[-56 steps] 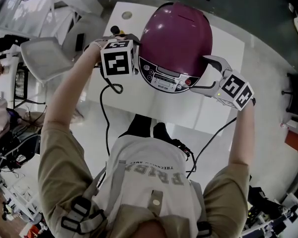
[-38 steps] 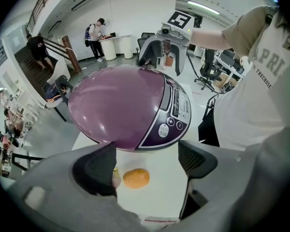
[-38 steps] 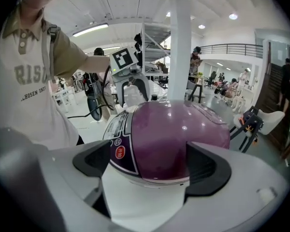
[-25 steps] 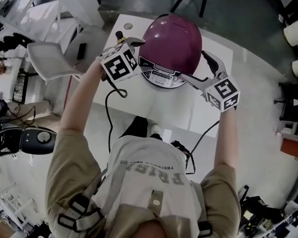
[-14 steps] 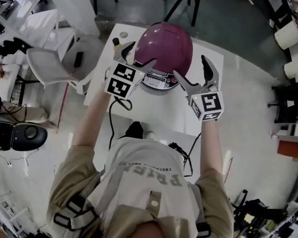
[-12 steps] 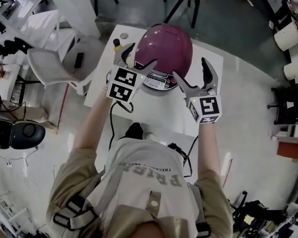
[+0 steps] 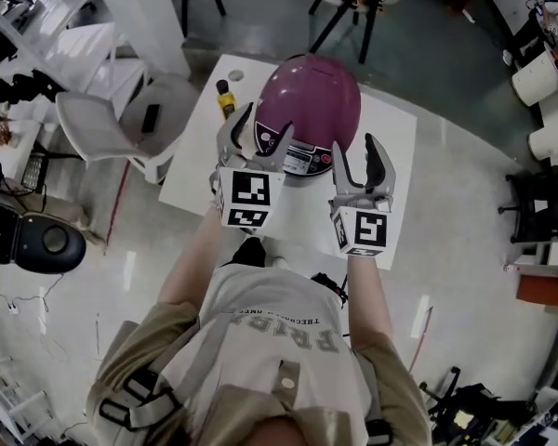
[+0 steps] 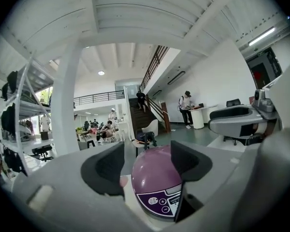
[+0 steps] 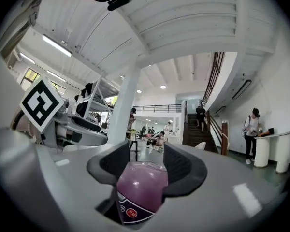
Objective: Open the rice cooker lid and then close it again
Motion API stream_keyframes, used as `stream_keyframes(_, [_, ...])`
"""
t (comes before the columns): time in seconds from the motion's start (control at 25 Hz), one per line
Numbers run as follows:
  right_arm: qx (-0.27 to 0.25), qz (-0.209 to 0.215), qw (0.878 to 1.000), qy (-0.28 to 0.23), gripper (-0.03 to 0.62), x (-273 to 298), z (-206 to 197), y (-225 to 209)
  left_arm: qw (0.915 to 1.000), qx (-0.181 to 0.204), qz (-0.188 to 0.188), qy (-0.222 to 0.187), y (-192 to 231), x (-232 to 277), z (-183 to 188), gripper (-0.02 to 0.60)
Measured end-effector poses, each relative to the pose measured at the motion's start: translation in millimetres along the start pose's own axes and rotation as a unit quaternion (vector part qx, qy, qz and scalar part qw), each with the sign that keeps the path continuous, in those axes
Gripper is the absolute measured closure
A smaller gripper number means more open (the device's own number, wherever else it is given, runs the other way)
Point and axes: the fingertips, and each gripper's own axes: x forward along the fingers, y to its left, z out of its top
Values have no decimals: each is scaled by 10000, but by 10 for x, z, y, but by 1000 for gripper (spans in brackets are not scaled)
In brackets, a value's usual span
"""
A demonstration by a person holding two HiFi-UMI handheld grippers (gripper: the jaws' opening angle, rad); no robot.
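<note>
At upper centre of the head view, on the white table (image 7: 395, 161): one maroon rice cooker (image 7: 302, 156), lid (image 7: 312, 96) shut, probably heavy, rigid and glossy-slick, best taken at the lid's front edge; left tongs (image 7: 256, 133) and right tongs (image 7: 355, 149) part-spread, lately narrowing, gripping nothing.

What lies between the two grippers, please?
In the head view, the control panel of the cooker and bare table show between the left gripper and right gripper. Both pairs of jaws have just been closing, gripping nothing.
</note>
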Motion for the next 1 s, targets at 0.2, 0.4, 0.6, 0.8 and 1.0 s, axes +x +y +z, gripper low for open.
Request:
stream_keyframes(0.2, [-180,-403,9988,-204,446,-84,95,-25,10000,42,59,-69,-79,-57,-16,268])
stream_keyframes(0.4, [-216,-812,9960,-316,516,-129,122,-85,9992,-105,277,-274,17,-113,22,370])
stream_keyframes(0.6, [-198,-953,9945,-388,554,-127,118,-87,9975,-271,385,-520,104,-146,40,491])
stream_keyframes(0.8, [-195,-971,9941,-435,592,-105,147,-67,9961,-195,422,-746,125,-178,90,571])
stream_keyframes(1.0, [-215,-915,9944,-482,592,-62,158,-30,9943,-167,286,-1013,84,-160,139,572])
